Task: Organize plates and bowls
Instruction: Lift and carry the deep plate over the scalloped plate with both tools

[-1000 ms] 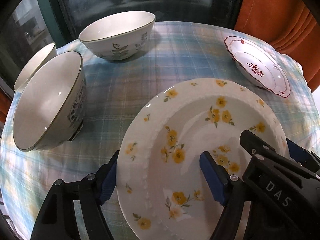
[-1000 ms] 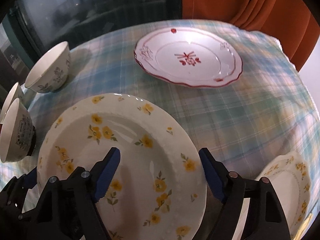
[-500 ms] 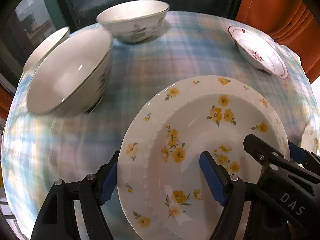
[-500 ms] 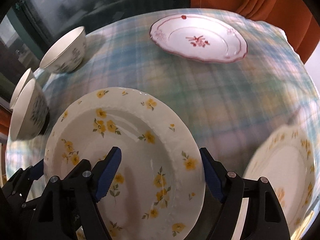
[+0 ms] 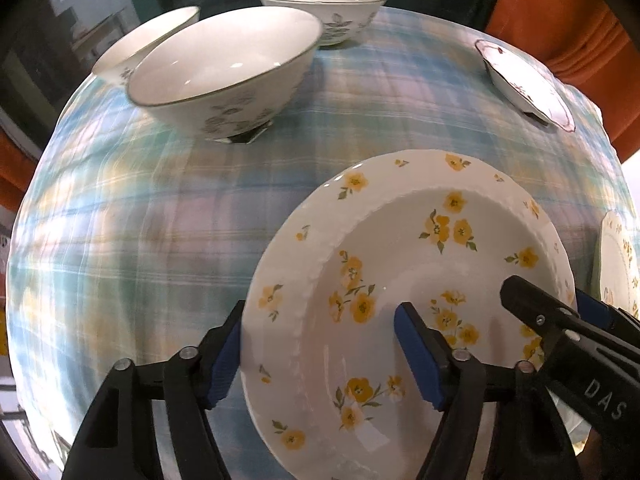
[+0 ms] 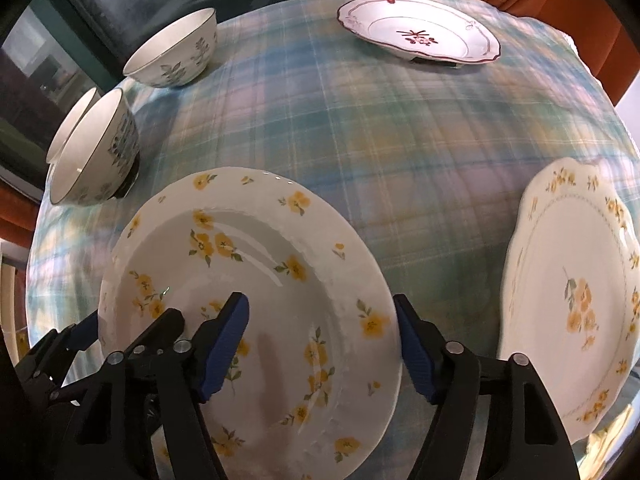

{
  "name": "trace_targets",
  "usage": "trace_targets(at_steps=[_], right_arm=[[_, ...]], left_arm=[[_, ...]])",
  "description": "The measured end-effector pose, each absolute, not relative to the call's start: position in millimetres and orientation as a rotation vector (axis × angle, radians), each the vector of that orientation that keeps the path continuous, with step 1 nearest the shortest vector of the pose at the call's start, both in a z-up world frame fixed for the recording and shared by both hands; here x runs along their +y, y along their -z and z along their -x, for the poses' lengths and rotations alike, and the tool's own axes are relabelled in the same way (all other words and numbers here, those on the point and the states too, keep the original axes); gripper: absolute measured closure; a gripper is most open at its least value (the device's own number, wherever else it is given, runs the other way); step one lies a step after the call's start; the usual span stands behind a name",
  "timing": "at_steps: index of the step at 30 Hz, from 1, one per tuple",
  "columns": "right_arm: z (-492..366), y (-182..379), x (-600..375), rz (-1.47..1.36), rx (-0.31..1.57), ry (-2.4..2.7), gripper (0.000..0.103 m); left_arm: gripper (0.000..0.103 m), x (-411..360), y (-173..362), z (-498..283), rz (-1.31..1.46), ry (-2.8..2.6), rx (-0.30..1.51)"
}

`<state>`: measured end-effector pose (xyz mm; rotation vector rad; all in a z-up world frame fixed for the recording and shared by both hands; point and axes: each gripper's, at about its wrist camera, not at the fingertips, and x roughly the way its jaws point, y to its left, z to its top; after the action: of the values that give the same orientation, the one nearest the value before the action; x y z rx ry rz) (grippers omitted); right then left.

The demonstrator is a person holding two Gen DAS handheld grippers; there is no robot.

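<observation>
Plate (image 5: pixel 404 280) with yellow flowers is gripped at opposite rims — by the left gripper (image 5: pixel 320 354) and the right gripper (image 6: pixel 322 346) — fingers closed on it, above the checked desk (image 5: pixel 160 220); bowls (image 5: pixel 224 68) are set beyond.

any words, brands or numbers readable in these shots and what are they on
"DAS": white letters on the black body of the right claw, seen in the left wrist view.
The dark pattern on the side of the nearest bowl might be lettering, but it is too blurred to read.
No text is legible on the yellow-flower plate or the red-trimmed plate.
</observation>
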<state>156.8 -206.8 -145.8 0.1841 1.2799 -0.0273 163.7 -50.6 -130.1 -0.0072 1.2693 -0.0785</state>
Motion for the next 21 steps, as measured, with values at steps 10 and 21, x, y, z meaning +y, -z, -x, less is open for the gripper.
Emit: trace_targets(at_steps=[10,21], right_arm=[[-159,150,-198,-0.073,1.259,0.053,0.038],[-160,145,-195,-0.099,1.254,0.108,0.037]], left_arm=[[0.031,-55,131,-168,-0.018,0.129,1.251],[0.032,-48,121,-169,-0.027,0.178,1.224]])
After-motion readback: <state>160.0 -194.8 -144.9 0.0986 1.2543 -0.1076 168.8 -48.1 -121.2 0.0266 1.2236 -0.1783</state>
